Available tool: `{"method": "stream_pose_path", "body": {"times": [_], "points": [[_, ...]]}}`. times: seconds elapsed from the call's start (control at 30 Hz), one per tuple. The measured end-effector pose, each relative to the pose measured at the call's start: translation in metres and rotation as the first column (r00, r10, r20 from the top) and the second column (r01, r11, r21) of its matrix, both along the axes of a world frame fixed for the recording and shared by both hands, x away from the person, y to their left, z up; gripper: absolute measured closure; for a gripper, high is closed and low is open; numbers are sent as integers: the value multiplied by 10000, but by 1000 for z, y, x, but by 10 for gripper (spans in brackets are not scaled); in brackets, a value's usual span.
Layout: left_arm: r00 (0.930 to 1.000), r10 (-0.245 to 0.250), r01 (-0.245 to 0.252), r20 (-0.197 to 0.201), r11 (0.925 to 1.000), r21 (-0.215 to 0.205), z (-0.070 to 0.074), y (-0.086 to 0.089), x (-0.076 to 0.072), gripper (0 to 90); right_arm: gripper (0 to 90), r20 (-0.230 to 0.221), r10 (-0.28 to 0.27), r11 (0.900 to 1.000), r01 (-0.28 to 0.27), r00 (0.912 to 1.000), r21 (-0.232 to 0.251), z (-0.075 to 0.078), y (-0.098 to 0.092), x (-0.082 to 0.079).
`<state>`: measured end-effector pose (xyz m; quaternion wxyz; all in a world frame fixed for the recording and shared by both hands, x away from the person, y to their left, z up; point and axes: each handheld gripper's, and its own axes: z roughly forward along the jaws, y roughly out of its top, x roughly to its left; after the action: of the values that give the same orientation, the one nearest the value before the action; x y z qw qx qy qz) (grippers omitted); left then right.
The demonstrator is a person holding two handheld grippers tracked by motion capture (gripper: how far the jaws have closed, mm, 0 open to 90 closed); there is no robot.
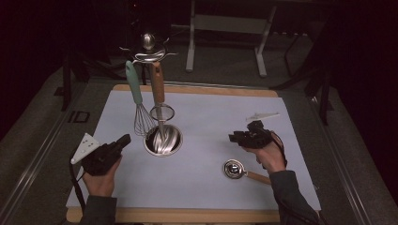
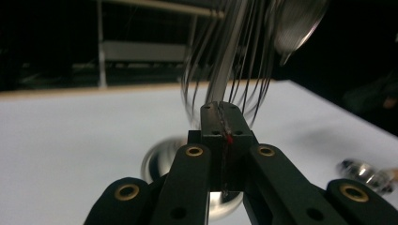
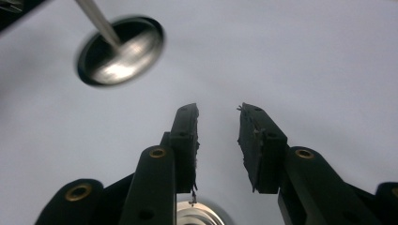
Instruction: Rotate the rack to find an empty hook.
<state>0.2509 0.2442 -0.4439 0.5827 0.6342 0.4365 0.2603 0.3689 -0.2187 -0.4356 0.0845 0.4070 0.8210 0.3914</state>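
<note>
Left hand-held gripper [image 2: 220, 110] is clenched tight w/ nothing between its jaws; just ahead of it a metal cup [image 1: 163, 139] on the table [image 1: 211, 187] holds a whisk [image 1: 140, 110] and a wood-handled strainer [image 1: 160, 101]. Right hand-held gripper [image 3: 218, 140] is released, jaws apart over bare table; a wood-handled steel scoop [image 1: 234, 169] lies just below that hand, untouched.

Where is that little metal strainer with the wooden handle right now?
In the high view, the strainer lies flat on the white mat, on its right side, just in front of the right gripper and apart from the metal cup.
</note>
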Motion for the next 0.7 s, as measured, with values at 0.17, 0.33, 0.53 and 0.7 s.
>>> {"method": "stream_pose_path", "body": {"times": [0.17, 0.33, 0.53, 0.7], "points": [[9966, -194, 214, 801, 9995, -245, 34, -5, 1, 900, 665, 33, -705, 9953, 706, 9975, -656, -15, -17, -8], [9893, -166, 213, 1448, 9993, -310, 65, -7, 4, 900, 652, 85, -1172, 9878, 1175, 9931, -1026, -33, -32, -17], [9728, -91, 136, 2315, 9997, -178, 101, -8, 5, 900, 629, 275, -1558, 9809, 1579, 9874, -1139, -46, -44, -19], [9648, -43, 66, 2629, 9999, -79, 122, -11, 10, 900, 605, 617, -1580, 9780, 1648, 9855, -1278, -50, -48, -26]]}}
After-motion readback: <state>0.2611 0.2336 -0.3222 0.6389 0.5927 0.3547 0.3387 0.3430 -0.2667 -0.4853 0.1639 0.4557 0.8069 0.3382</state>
